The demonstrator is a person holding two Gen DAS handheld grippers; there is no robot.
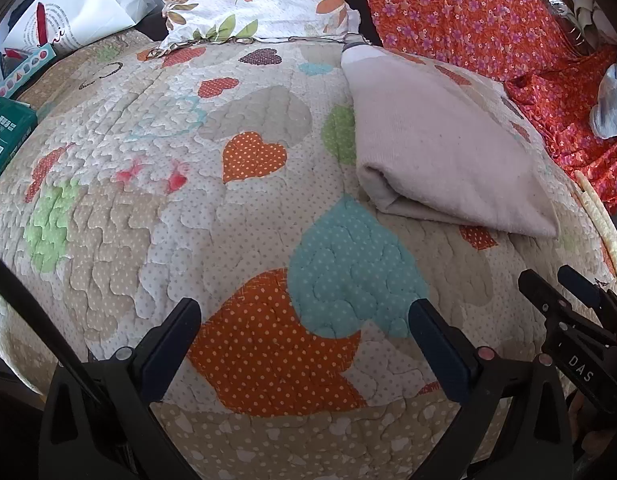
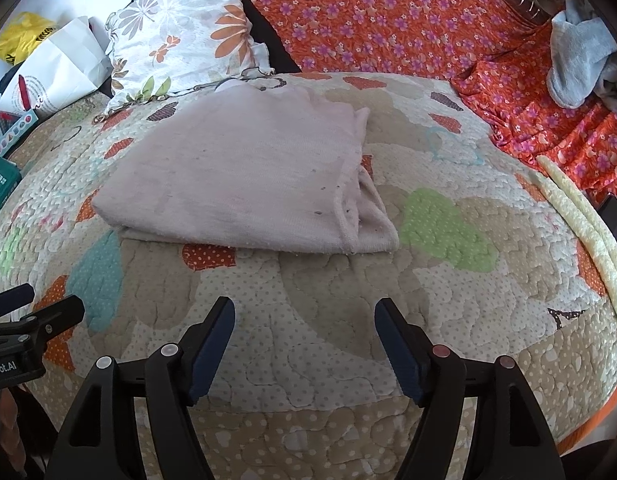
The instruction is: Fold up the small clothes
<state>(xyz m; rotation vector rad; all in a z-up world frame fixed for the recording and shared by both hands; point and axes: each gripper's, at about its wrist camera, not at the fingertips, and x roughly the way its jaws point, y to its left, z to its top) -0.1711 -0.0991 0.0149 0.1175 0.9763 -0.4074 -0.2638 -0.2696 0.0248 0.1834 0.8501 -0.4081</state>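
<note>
Your left gripper [image 1: 304, 320] hangs wide open and empty over the quilt [image 1: 148, 216]; your right gripper [image 2: 304, 320] does likewise. Beyond both lies the folded pink garment [image 2: 244, 172], soft, light and floppy. Best pinch a thick folded edge, not one loose layer.

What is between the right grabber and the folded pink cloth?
Only bare quilt. The right wrist view shows the right gripper open, with nothing between it and the folded pink cloth.
</note>
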